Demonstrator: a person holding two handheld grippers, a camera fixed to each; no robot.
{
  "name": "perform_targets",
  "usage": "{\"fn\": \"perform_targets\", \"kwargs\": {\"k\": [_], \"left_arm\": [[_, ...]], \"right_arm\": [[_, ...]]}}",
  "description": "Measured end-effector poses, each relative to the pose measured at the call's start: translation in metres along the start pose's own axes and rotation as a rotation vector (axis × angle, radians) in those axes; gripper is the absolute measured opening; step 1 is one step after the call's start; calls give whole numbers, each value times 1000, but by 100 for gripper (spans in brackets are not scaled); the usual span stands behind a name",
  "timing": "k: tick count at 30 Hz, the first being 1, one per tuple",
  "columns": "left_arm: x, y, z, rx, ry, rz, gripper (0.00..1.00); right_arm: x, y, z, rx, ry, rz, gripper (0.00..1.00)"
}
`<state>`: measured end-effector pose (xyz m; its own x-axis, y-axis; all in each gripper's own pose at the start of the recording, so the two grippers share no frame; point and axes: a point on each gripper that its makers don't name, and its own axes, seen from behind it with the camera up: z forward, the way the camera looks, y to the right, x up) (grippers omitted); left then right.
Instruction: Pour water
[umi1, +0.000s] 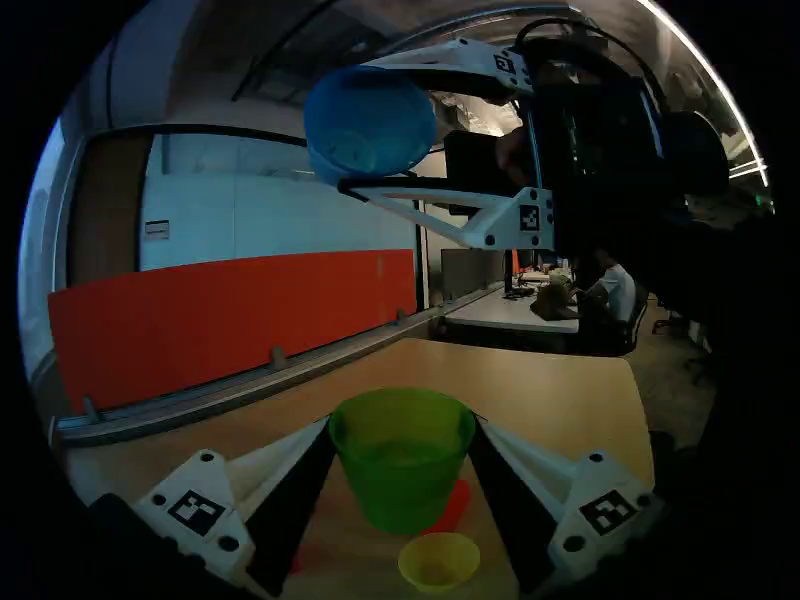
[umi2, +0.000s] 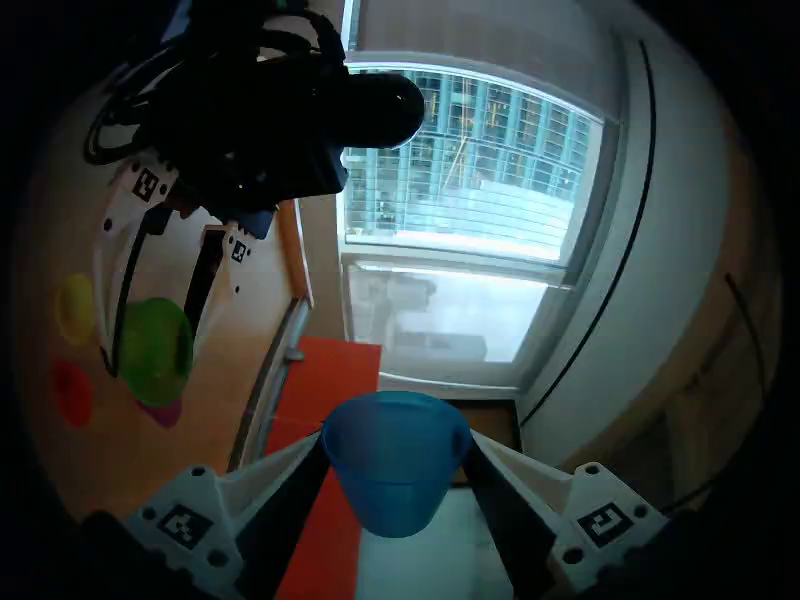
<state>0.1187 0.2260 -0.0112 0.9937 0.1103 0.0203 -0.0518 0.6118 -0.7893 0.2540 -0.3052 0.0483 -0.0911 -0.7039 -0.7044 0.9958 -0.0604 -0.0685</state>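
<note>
**Blue cup tipped high, green cup held low**

The green cup is pinched at mid-wall between the fingers of the left gripper, low over the near end of the table. Whether it rests on the table I cannot tell. It looks to hold some water. The blue cup is clamped the same way in the right gripper, raised high and well apart from the green cup, tipped on its side. I cannot tell if any water is in it.

Both cups look like thin plastic: light, a little springy and slick when wet. A squeeze at mid-wall below the rim suits them, while a harder one would likely buckle the wall. The green cup is probably the heavier and could slop if jolted.

A yellow cup stands just nearer than the green cup, and a red cup sits half hidden behind it on the right. The table is open to the far right. An orange partition runs along its left edge.
</note>
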Motion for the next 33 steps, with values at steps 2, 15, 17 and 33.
{"fn": "perform_targets", "kwargs": {"k": [2, 15, 17, 33], "left_arm": [[0, 0, 0, 1, 0, -1, 87], [1, -1, -1, 4, 2, 2, 87], [1, -1, -2, 4, 3, 1, 87], [2, -4, -4, 8, 4, 5, 87]], "right_arm": [[1, 0, 0, -2, 3, 1, 91], [-2, 2, -1, -2, 1, 48, 91], [-3, 1, -2, -1, 0, 68, 91], [-8, -10, -13, 48, 4, 414, 91]]}}
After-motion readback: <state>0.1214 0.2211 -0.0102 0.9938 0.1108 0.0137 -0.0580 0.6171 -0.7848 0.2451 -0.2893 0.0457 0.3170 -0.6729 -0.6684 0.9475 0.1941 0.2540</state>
